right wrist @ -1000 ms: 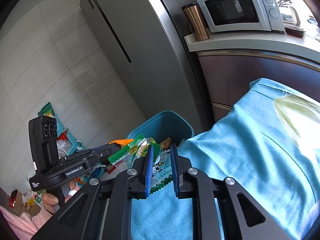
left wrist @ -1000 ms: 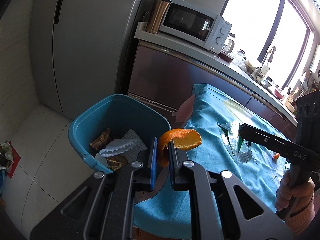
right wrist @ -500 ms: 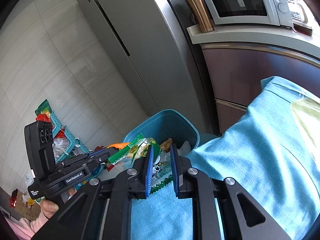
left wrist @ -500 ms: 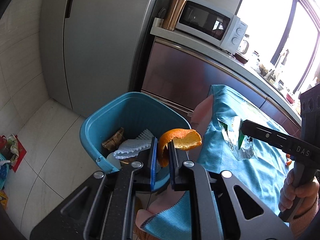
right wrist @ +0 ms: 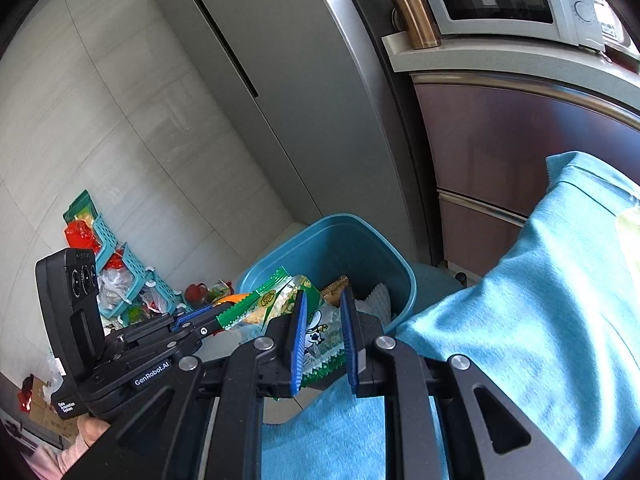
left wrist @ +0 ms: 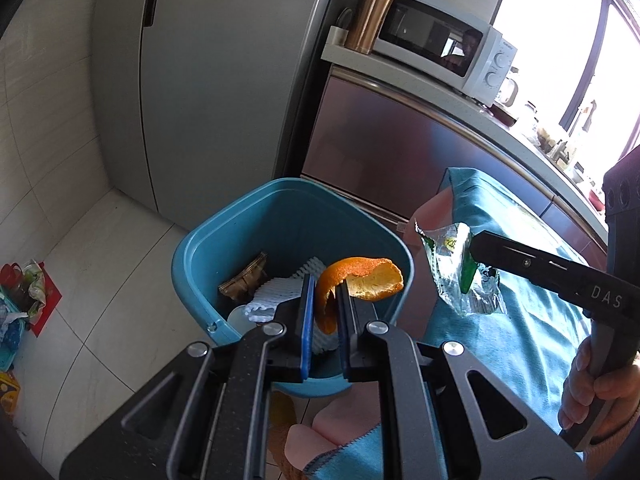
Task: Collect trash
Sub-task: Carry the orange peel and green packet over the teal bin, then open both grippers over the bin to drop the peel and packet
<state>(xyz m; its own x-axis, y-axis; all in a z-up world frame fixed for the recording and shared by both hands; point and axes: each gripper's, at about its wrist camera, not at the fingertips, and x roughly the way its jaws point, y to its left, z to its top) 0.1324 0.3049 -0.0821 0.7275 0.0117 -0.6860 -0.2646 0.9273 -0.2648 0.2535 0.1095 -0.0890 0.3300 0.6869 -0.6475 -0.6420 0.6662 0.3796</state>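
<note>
Nearest in the left wrist view, the left claw (left wrist: 324, 300) has its blue-padded jaws pinched on a curl of orange peel (left wrist: 360, 280). The peel shows a bright pebbled rind outside and paler pith within, arching up and to the right above the jaws. It hangs over the near rim of the teal trash bin (left wrist: 240, 232), which stands on the tiled floor against the end of the counter. Inside the bin lie a white foam fruit net (left wrist: 276, 292) and a brown crumpled wrapper (left wrist: 244, 280).

In the right wrist view, the right claw (right wrist: 322, 334) is clamped narrowly on a snack wrapper (right wrist: 320, 332). The wrapper is clear plastic with zigzag green edges and a small cartoon figure printed on it, crinkled and partly see-through. It is held just above the counter's edge, beside the bin rather than over it. The blue cloth (right wrist: 540, 300) covers the counter under and to the right of this claw.

Farther back, a tall grey refrigerator (left wrist: 208, 80) rises behind the bin. On the kitchen worktop beyond sit a copper tumbler (left wrist: 370, 18) and a white microwave (left wrist: 440, 48).
</note>
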